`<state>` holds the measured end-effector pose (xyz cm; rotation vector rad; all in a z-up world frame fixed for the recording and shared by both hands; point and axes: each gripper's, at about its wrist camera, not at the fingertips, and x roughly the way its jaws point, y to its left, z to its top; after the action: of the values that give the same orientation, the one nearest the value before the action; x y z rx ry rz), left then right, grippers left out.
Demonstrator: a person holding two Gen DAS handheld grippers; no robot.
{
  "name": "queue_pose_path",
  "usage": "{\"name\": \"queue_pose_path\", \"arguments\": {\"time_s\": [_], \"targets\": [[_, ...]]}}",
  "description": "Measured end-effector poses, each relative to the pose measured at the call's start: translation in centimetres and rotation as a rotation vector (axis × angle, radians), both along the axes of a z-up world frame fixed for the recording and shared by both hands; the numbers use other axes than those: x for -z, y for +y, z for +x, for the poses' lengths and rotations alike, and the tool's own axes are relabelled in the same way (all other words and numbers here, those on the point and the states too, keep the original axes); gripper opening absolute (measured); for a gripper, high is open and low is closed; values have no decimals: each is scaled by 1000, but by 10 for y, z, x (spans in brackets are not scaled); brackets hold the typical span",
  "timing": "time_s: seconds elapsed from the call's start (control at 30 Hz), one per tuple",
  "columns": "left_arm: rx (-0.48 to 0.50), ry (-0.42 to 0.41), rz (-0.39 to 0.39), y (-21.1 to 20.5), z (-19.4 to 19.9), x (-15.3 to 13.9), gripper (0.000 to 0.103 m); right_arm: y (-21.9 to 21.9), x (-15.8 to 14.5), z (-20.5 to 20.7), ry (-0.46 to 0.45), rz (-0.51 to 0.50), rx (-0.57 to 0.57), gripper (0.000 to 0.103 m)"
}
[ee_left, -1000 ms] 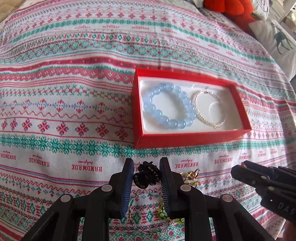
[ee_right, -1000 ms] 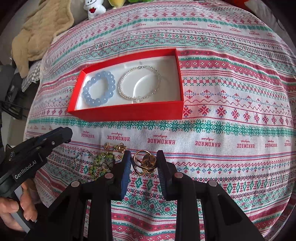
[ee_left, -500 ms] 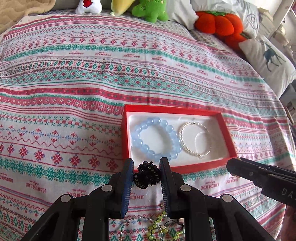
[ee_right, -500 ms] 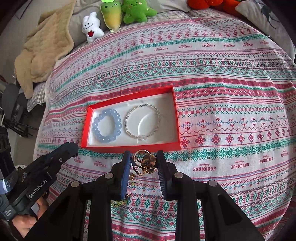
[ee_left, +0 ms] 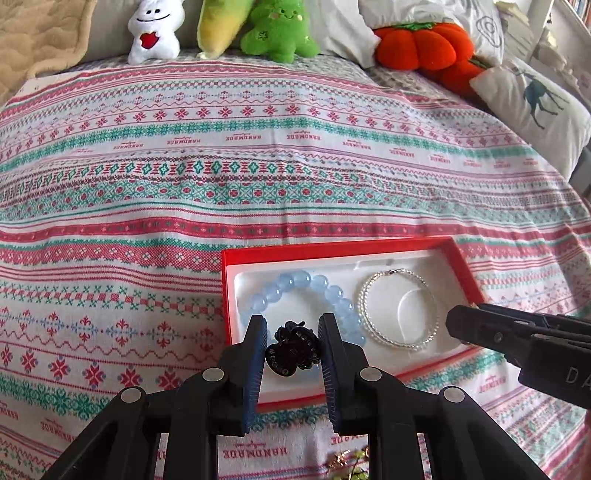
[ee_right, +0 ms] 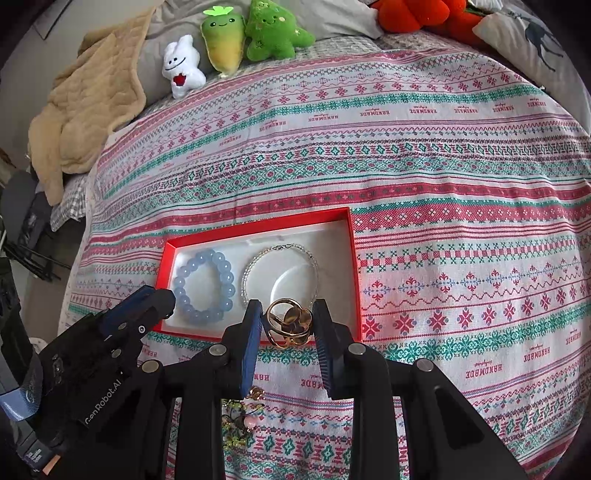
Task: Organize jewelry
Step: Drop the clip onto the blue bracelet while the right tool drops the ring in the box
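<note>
A red box (ee_left: pixel 340 248) (ee_right: pixel 354 236) with a white liner lies on the patterned bedspread. A blue bead bracelet (ee_left: pixel 332 291) (ee_right: pixel 225 273) and a silver chain bracelet (ee_left: pixel 373 321) (ee_right: pixel 251 266) lie inside. My left gripper (ee_left: pixel 293 350) is shut on a black studded piece (ee_left: pixel 293 352), held above the box's near left part. My right gripper (ee_right: pixel 289 323) is shut on a gold ring piece (ee_right: pixel 290 321), held over the box's near edge. The right gripper also shows in the left wrist view (ee_left: pixel 517 343), and the left gripper in the right wrist view (ee_right: pixel 122 332).
Loose green-bead and gold jewelry (ee_right: pixel 240 417) (ee_left: pixel 347 465) lies on the bedspread below the grippers. Plush toys (ee_left: pixel 155 29) (ee_right: pixel 221 40), an orange pumpkin cushion (ee_left: pixel 424 44) and a deer pillow (ee_left: pixel 535 103) line the far edge. A beige blanket (ee_right: pixel 81 110) lies far left.
Both grippers have lifted with their pieces and moved forward from the jewelry pile to over the red box. The box now sits lower and nearer in both views.
</note>
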<state>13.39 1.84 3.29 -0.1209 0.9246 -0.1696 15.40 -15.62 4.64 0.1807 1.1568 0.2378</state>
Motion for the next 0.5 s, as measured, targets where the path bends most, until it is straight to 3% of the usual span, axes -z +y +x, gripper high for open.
{"name": "queue_pose_path", "arguments": {"time_s": [0.23,0.5], "targets": [[22,-43,55,-6,0,5,23,-7,8,10,-8,6,13,29],[20,-31,81,-8,4,13,23,-6,14,12,-1,0,11,29]]}}
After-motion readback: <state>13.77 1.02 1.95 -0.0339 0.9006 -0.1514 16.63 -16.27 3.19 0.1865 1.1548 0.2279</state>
